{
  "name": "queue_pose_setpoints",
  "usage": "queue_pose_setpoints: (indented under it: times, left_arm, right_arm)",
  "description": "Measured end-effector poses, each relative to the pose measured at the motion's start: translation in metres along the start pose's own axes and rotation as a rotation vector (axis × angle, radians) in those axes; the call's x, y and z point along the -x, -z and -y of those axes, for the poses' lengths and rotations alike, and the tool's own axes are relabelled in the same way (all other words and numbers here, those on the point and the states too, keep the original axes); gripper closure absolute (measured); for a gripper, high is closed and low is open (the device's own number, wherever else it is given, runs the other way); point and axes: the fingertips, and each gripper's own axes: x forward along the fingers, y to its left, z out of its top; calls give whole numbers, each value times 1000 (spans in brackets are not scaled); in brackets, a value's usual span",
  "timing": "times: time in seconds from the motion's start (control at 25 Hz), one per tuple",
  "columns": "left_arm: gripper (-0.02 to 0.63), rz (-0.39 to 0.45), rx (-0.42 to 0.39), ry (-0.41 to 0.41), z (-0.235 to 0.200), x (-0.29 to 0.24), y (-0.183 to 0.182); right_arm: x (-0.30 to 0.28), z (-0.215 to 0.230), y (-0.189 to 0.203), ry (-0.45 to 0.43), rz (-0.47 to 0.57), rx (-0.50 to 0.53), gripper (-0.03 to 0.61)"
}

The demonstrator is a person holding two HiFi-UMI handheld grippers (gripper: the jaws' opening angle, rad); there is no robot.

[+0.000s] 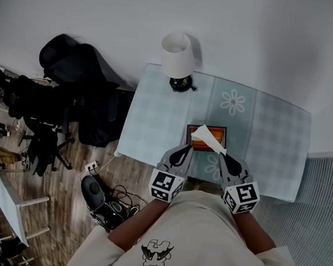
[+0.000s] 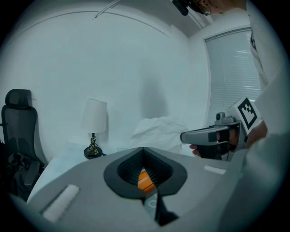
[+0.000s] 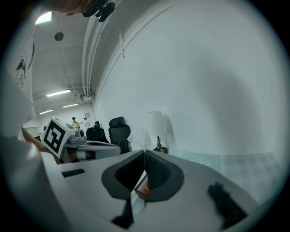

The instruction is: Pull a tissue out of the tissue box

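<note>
A dark wooden tissue box with an orange inside stands near the table's front edge. A white tissue rises out of it and stretches toward my right gripper, which is shut on its near corner. In the right gripper view the jaws of the right gripper meet, with a strip of the tissue between them. My left gripper is shut at the box's near left corner, with nothing between its jaws; whether it touches the box I cannot tell. From the left gripper the crumpled tissue shows ahead.
The table has a pale checked cloth with daisy prints. A white-shaded lamp stands at its back left. Black office chairs and cables crowd the wooden floor to the left. A white wall runs behind.
</note>
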Motion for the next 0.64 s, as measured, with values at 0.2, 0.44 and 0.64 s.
queue_pose_setpoints:
  times: [0.2, 0.44, 0.64]
  left_arm:
    - [607, -8, 14, 3, 2, 1, 2]
    - [607, -3, 13, 6, -1, -1, 1]
    - [607, 0, 19, 8, -3, 0, 0]
  right_arm:
    - [2, -1, 0, 1, -3, -4, 565]
    - [-2, -1, 3, -2, -6, -2, 565]
    - [-4, -2, 2, 2, -6, -2, 565]
